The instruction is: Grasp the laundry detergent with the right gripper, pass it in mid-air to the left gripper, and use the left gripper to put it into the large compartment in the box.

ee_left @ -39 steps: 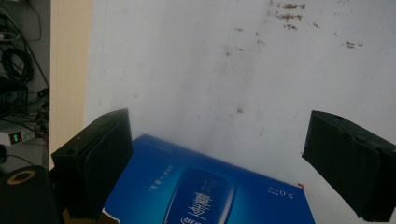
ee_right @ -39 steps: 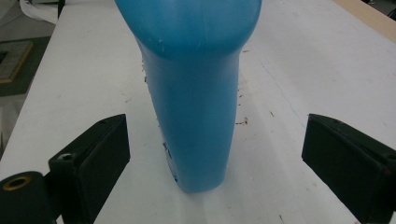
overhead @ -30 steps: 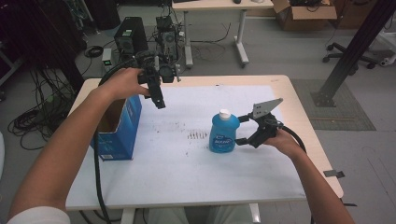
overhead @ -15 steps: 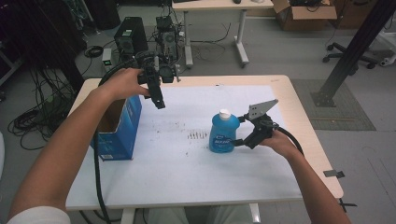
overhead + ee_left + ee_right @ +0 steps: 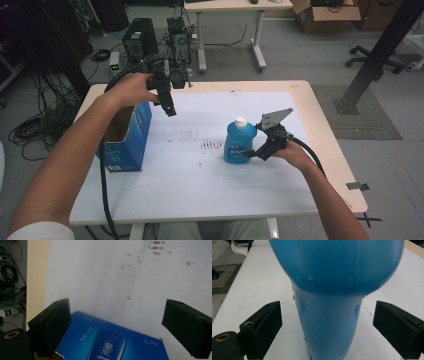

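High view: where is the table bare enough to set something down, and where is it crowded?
Bare: the near strip of the table in front of the blue bottle, and the middle between it and the blue box. Crowded: around the bottle, where the right gripper stands open about it.

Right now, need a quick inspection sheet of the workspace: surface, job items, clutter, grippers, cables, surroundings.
Surface: white sheet over a wooden table; dark smudges near the middle.
Job's things: blue bottle with a white cap, upright on the sheet; open blue box standing at the left edge.
Clutter: nothing seen.
Grippers: right gripper open, jaws either side of the bottle, gaps on both sides. Left gripper open, held above the box, pointing down.
Cables: a black cable trails from the left gripper, another from the right.
Surroundings: electronics and loose wires on the floor behind, a second desk, a cardboard box, an office chair.
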{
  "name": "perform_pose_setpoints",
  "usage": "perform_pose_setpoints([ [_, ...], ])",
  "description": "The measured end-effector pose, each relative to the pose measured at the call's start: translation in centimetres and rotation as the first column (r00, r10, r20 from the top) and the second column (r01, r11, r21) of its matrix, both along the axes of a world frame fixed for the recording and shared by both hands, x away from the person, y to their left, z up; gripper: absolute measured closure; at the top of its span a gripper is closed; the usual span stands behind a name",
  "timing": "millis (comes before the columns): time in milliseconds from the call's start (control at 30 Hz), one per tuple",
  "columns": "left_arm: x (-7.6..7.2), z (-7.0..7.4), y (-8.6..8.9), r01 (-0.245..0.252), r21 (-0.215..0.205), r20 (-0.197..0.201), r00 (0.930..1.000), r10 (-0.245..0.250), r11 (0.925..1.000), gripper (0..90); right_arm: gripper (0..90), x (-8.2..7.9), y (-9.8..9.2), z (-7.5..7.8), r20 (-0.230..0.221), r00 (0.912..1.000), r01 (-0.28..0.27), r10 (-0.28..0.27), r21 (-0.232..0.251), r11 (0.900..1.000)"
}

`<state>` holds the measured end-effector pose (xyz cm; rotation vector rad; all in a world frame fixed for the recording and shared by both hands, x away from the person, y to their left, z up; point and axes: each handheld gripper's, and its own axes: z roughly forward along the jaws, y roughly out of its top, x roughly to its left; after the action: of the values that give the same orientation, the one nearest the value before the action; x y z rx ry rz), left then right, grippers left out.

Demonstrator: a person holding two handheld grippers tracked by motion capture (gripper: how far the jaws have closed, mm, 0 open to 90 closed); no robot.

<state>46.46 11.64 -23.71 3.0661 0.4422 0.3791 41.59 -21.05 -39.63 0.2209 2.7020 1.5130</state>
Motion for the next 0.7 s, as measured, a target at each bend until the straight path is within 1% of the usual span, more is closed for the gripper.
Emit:
perform_pose_setpoints([
  [200,0.1,-0.1,0.0,0.001,0.002,-0.001,1.0000,-0.001,1.0000,8.8,8.3,0.0,0.4,-0.3,-0.009,1.0000,-0.005,0.005,0.007,1.000],
  [467,0.1,-0.1,0.0,-0.001,0.002,0.000,1.0000,0.001,1.0000,8.8,8.6,0.0,0.9,-0.5,-0.007,0.9999,-0.014,0.014,0.011,1.000],
  [700,0.2,-0.1,0.0,-0.001,0.003,0.001,1.0000,0.001,1.0000,8.8,10.2,0.0,1.2,-0.6,-0.005,0.9998,-0.018,0.019,0.025,1.000],
])
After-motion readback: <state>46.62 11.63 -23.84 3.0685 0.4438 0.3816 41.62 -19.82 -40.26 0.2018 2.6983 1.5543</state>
